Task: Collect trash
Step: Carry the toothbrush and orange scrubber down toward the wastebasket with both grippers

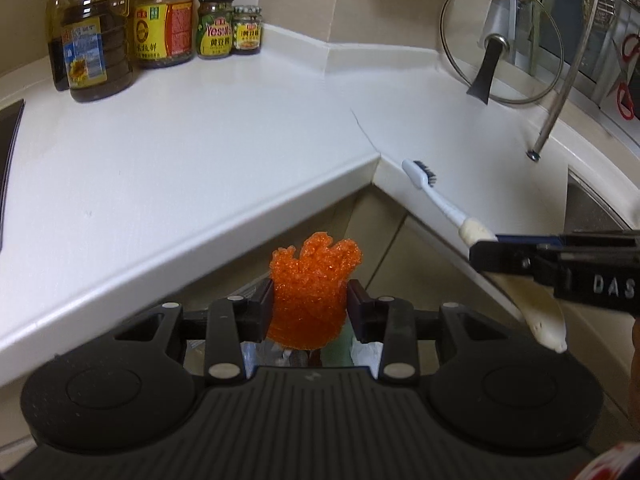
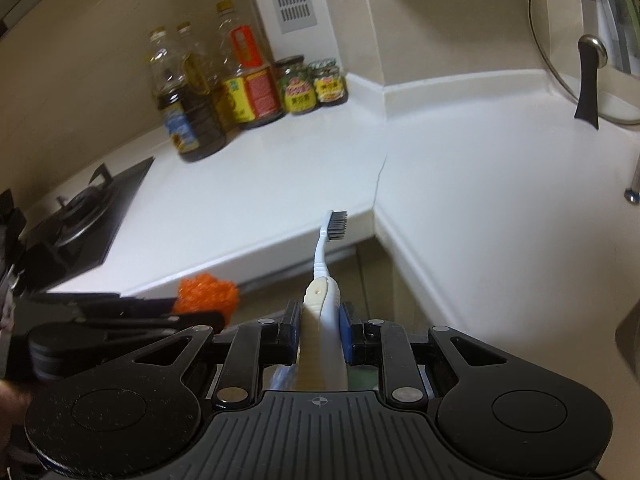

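Orange mesh scrubber (image 1: pixel 308 288) sits clamped between the pads of the left tongs (image 1: pixel 308 308), held off the inner corner of the white tabletop (image 1: pixel 200 152), below its edge. Right tongs (image 2: pixel 320 320) are clenched on the handle of a white toothbrush (image 2: pixel 326 264); its dark bristle head points toward that same tabletop corner. Oil bottles (image 1: pixel 92 40) and two jars (image 1: pixel 230 28) stand at the tabletop's far wall. Glass lid (image 1: pixel 500 40) leans at the tabletop's back right. Gas stove (image 2: pixel 80 216) at its left end.
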